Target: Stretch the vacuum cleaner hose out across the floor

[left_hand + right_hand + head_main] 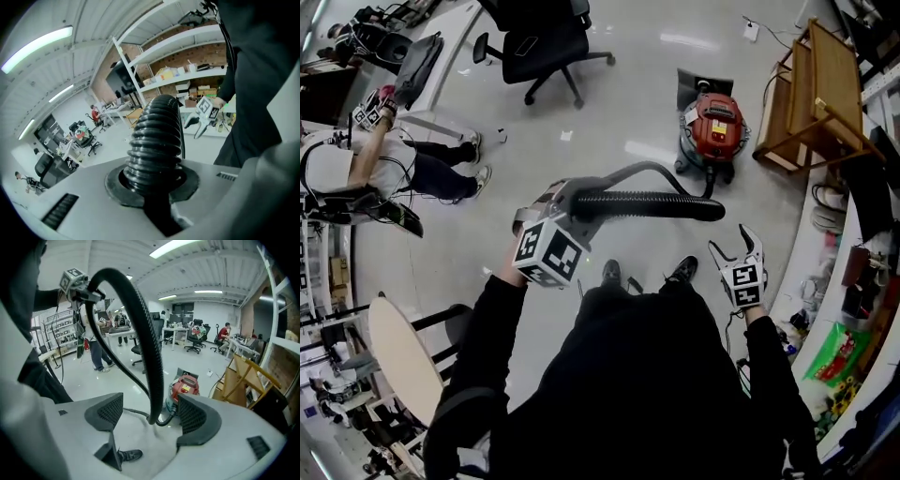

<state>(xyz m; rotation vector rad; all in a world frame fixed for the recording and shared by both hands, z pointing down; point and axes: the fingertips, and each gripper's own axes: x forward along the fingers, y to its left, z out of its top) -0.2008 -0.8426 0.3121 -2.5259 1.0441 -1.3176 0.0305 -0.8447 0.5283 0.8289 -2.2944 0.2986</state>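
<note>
**Hose lifted by its end, not yet laid out**

Our left hand-held gripper [570,201] is clenched on the hose [649,204]. Its own view shows the ribbed black tube seated between the jaws and rising away from them. We hold it close in front of the body and off the floor [609,94], which we judge keeps the ribs from dragging while the slack is taken up. From the grip the hose bows over and runs back to the red vacuum cleaner [715,127], which stands on the floor well ahead of us beside a wooden rack [820,89]. The line is curved, so the stretching is not done.

Our right hand-held gripper [734,242] hangs low at our right side with its jaws spread wide and nothing pressed between the pads. In its view the hose and the vacuum cleaner line up beyond the gap, untouched. We read that as a free hand placed to take a second hold farther along, so that the two grips can draw the curve straight across the open floor.
</note>
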